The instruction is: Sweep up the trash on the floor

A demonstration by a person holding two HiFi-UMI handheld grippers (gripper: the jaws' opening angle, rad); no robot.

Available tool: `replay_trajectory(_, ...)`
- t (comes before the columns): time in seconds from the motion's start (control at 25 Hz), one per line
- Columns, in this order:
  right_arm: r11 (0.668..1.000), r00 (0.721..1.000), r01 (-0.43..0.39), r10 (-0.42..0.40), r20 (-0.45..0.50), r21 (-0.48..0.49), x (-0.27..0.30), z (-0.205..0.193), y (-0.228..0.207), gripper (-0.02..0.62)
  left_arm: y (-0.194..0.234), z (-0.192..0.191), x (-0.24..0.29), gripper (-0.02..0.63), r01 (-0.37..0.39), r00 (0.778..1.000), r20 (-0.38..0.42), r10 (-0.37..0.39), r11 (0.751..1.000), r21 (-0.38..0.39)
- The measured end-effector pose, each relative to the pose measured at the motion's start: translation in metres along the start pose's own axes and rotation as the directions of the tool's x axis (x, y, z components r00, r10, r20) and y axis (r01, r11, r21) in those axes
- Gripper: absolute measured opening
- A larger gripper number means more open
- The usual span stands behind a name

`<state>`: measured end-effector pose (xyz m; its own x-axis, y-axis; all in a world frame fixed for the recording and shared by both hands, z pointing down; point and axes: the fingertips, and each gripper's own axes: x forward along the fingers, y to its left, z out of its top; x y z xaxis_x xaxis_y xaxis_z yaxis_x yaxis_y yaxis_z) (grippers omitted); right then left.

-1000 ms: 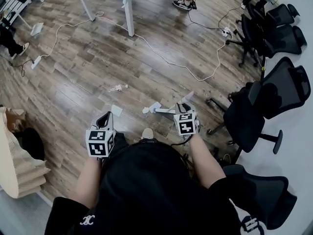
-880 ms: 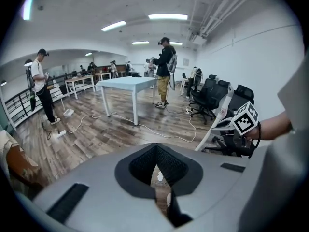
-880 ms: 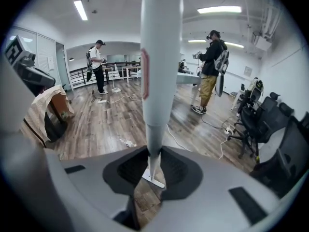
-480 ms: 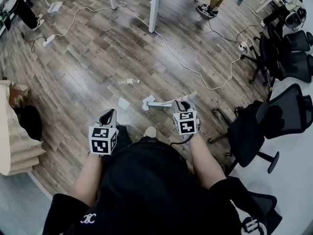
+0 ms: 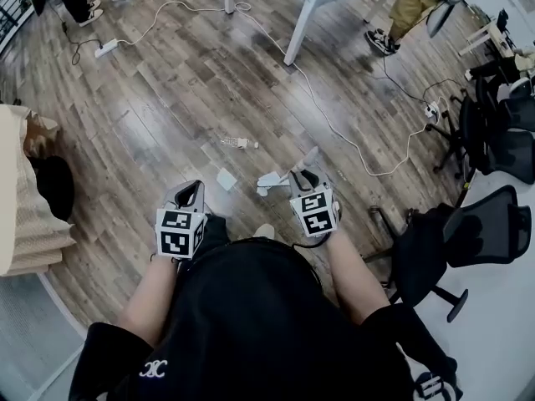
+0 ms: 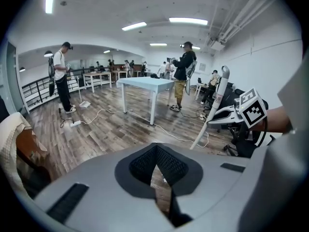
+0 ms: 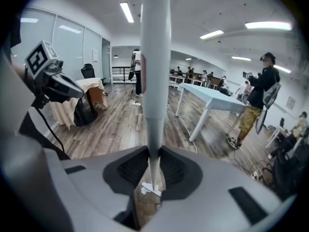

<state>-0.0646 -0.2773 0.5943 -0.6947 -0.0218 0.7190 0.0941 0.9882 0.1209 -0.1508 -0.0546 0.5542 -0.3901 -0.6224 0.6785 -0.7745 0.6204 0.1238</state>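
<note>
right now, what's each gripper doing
left gripper: closed, nothing visible between the jaws
right gripper: closed on the white broom handle

Head camera looks steeply down over the person's shoulders at the wood floor (image 5: 167,98), with the left gripper (image 5: 189,192) and right gripper (image 5: 303,176) close below. Each gripper camera sits right behind its jaws, facing level across the room. All three views share the pale blue table (image 6: 145,82). The white pole (image 7: 154,57) runs close up the right gripper view.
</note>
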Motion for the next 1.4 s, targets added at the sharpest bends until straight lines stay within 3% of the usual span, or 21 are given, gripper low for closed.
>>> replay_trajectory(0.28,0.984,0.989,-0.141,0.145,0.025,-0.111,0.022,0.035,0.053,0.086,0.048,0.003,-0.004,-0.005,-0.049,0.999,0.019,0.05,0.997,-0.057)
replay_trajectory(0.6,0.91,0.945,-0.307,0.327,0.027,-0.277,0.067,0.083,0.122,0.086,0.089,-0.008,-0.03,-0.005,-0.153,0.987,0.033,0.158,0.98,-0.131)
replay_trajectory(0.88,0.777,0.873,-0.445,0.487,-0.021,-0.446,0.097,0.117,0.186,0.086,0.124,-0.049,-0.068,-0.005,-0.292,0.952,0.006,0.305,0.92,-0.263)
replay_trajectory(1.08,0.667,0.834,-0.5,0.542,-0.1,-0.553,0.108,0.115,0.222,0.086,0.142,-0.068,-0.099,-0.005,-0.36,0.925,-0.004,0.381,0.872,-0.333)
replay_trajectory(1.24,0.641,0.831,-0.518,0.535,-0.154,-0.567,0.119,0.093,0.233,0.086,0.151,-0.081,-0.113,-0.005,-0.393,0.908,-0.008,0.42,0.842,-0.37)
replay_trajectory(1.4,0.657,0.84,-0.52,0.511,-0.185,-0.546,0.123,0.076,0.229,0.086,0.157,-0.094,-0.122,-0.005,-0.41,0.898,-0.019,0.439,0.82,-0.4)
